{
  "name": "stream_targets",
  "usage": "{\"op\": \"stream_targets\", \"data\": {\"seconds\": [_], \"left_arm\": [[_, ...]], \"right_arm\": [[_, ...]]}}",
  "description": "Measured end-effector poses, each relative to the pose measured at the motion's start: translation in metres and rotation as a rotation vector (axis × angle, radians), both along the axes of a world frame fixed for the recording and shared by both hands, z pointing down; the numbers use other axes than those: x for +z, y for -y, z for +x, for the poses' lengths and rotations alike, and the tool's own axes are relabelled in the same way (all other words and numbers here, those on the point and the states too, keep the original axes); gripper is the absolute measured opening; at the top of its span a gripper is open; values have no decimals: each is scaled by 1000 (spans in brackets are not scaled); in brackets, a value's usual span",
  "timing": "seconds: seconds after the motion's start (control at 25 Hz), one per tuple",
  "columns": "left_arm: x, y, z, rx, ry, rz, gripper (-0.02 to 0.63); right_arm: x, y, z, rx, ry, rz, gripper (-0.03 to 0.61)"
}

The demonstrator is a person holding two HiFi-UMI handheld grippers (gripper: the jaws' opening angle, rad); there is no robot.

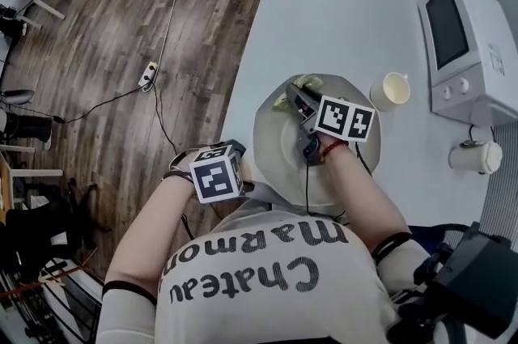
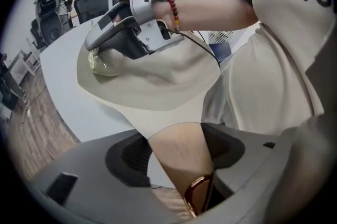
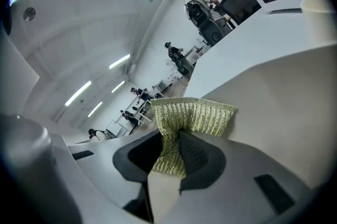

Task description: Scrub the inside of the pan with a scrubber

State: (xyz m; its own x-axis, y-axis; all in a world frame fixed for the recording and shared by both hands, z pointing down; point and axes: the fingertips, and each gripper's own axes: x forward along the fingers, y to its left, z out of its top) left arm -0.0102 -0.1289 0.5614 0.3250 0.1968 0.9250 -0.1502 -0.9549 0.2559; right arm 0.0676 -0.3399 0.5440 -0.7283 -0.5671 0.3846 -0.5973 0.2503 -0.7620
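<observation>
A cream pan (image 1: 275,142) lies on the white table (image 1: 340,2), its tan handle (image 2: 184,154) pointing toward the person. My left gripper (image 2: 176,152) is shut on that handle near the gold hanging ring, at the table's near edge (image 1: 239,162). My right gripper (image 1: 296,98) reaches into the pan toward its far rim, shut on a gold-green mesh scrubber (image 3: 192,115). The scrubber (image 1: 306,82) rests against the pan's inner surface (image 3: 284,96). From the left gripper view the scrubber (image 2: 105,65) sits under the right gripper (image 2: 100,48) at the pan's (image 2: 152,86) far left side.
A white microwave (image 1: 469,43) stands at the table's far right, with a cream mug (image 1: 391,90) just right of the pan and another white cup (image 1: 476,156) nearer. Wooden floor with a power strip (image 1: 147,74) lies left of the table. People stand far off.
</observation>
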Motion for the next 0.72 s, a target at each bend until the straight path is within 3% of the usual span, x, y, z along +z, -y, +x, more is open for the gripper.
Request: {"op": "stream_targets", "data": {"seconds": [0.12, 0.44, 0.72], "left_arm": [[1, 1, -1, 10, 14, 7, 311], [1, 2, 1, -13, -33, -7, 311], [1, 3, 4, -34, -42, -1, 307]], "right_arm": [[1, 6, 18, 55, 10, -17, 98], [4, 11, 90, 363, 189, -94, 97], [9, 0, 121, 547, 221, -168, 97]]}}
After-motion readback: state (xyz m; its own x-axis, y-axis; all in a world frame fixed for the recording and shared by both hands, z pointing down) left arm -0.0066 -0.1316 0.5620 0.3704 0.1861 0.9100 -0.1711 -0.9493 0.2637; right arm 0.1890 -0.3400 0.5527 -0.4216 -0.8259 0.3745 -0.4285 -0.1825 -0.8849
